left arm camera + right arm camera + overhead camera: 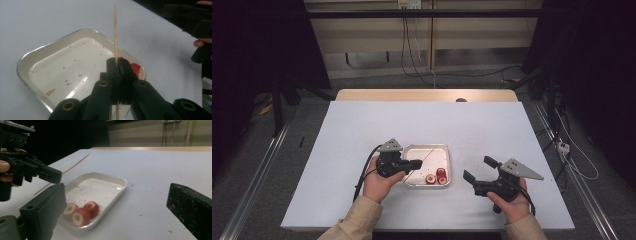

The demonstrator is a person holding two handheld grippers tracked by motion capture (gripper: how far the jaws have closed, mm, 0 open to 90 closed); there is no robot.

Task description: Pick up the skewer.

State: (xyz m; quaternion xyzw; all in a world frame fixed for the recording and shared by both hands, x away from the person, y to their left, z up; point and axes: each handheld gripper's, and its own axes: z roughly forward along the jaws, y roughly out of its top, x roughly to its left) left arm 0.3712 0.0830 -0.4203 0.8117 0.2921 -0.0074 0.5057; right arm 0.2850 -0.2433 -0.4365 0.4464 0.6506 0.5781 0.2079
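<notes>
Two hand-held grippers by the tray (427, 150): left hand-held gripper (416, 164) clamped tight on a skewer (115, 30) above it, right hand-held gripper (480, 170) gaping wide, holding nothing, just beside.

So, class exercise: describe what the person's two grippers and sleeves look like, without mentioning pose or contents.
Both the left gripper and right gripper are black, with two blocky jaws on linked arms joined by brass-coloured pivots. Each has a grey three-cornered plate on top. A black cable trails from each. The person's sleeves are tan.
</notes>
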